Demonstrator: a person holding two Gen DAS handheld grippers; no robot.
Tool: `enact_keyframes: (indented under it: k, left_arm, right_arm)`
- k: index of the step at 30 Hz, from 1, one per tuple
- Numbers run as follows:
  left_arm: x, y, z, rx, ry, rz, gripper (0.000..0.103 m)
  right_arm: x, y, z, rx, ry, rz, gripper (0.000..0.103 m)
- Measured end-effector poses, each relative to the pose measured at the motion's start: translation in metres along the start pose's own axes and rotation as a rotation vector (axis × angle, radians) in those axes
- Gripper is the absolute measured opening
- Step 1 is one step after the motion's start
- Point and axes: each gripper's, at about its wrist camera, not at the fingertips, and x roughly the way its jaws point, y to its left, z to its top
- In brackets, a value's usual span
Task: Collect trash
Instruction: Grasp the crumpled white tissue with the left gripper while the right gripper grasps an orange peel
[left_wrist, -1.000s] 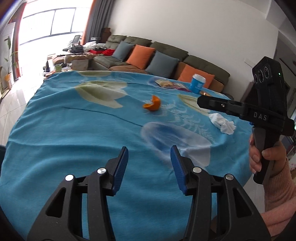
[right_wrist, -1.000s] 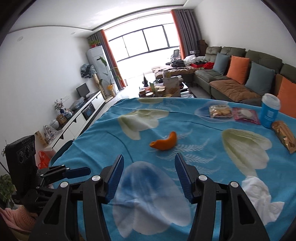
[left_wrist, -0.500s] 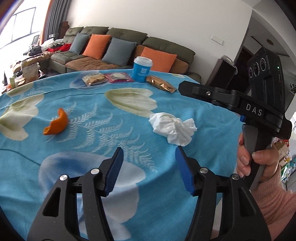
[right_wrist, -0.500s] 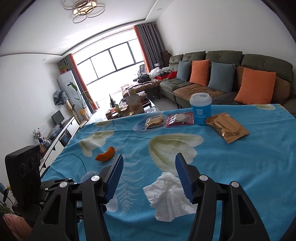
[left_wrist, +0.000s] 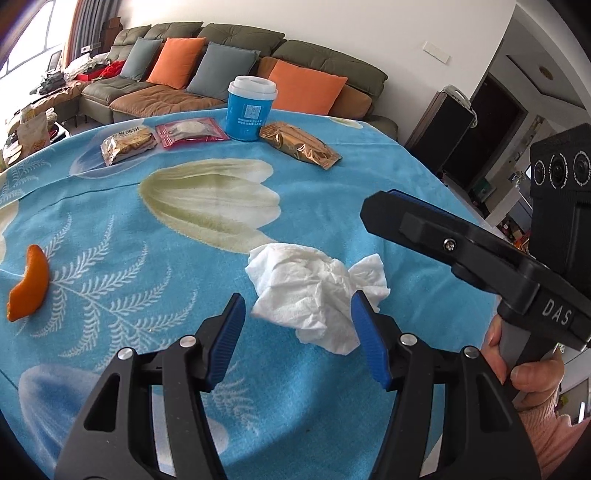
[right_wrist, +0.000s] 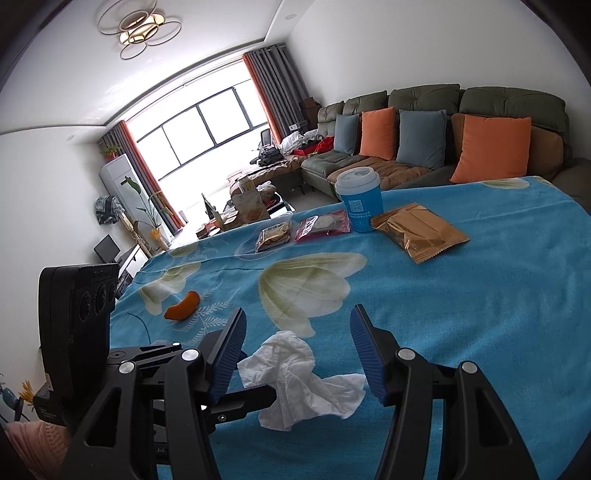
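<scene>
Crumpled white tissue (left_wrist: 314, 291) lies on the blue flowered tabletop (left_wrist: 155, 221), near the edge closest to both cameras. Irregular wad; in the left wrist view its long axis runs roughly from upper left to lower right, with a loose flap sticking out to the right.

Left hand-held gripper (left_wrist: 297, 339): jaws spread wide, holding nothing. Tissue sits just ahead of the blue pads, partly between the tips; the right pad overlaps the wad's edge in view, can't tell if it touches.

Right hand-held gripper (right_wrist: 297, 354): jaws also spread wide, empty. Tissue (right_wrist: 299, 376) lies between and just below its tips, no clear contact. It comes in from the left gripper's right side, one finger hanging above the cloth beyond the tissue.

Orange peel (left_wrist: 29, 284) lies well apart to the left, curved, long axis roughly upright in the left wrist frame.

Far side of the tabletop: blue paper cup (left_wrist: 251, 109) with white lid, upright; gold snack packet (left_wrist: 299, 146) just right of it; pink packet (left_wrist: 190, 132) and a biscuit packet (left_wrist: 127, 144) to its left. Sofa (left_wrist: 229, 48) with orange and grey cushions behind.
</scene>
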Motion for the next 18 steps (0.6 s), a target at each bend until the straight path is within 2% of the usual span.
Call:
enact_keyframes:
  k: [1, 3, 4, 6, 7, 8, 9, 14, 18]
  left_arm:
    - [0.003, 0.001, 0.002, -0.008, 0.008, -0.009, 0.054]
    - [0.01, 0.004, 0.004, -0.025, 0.029, -0.038, 0.041]
    - [0.014, 0.005, 0.004, -0.035, 0.038, -0.045, 0.039]
    - [0.017, 0.008, 0.003, -0.057, 0.045, -0.065, 0.027]
    - [0.019, 0.009, 0.003, -0.065, 0.05, -0.079, 0.025]
    - [0.02, 0.011, 0.002, -0.075, 0.054, -0.09, 0.016]
    - [0.02, 0.012, 0.002, -0.081, 0.056, -0.096, 0.011]
    - [0.008, 0.013, -0.004, -0.077, 0.028, -0.094, 0.008]
    - [-0.016, 0.019, -0.011, -0.071, -0.016, -0.063, 0.008]
  right_arm:
    - [0.0, -0.001, -0.001, 0.002, 0.001, 0.0, 0.056]
    - [0.001, -0.003, -0.001, 0.004, 0.004, 0.0, 0.056]
    - [0.001, -0.004, -0.002, 0.006, 0.004, -0.001, 0.056]
    - [0.002, -0.005, -0.002, 0.012, 0.006, 0.001, 0.056]
    - [0.002, -0.005, -0.002, 0.013, 0.007, 0.001, 0.056]
    - [0.003, -0.005, -0.003, 0.014, 0.008, 0.002, 0.056]
    - [0.003, -0.005, -0.003, 0.015, 0.008, 0.004, 0.056]
    - [0.007, 0.0, -0.004, 0.006, 0.015, 0.022, 0.056]
    - [0.012, 0.011, -0.004, -0.008, 0.024, 0.049, 0.056]
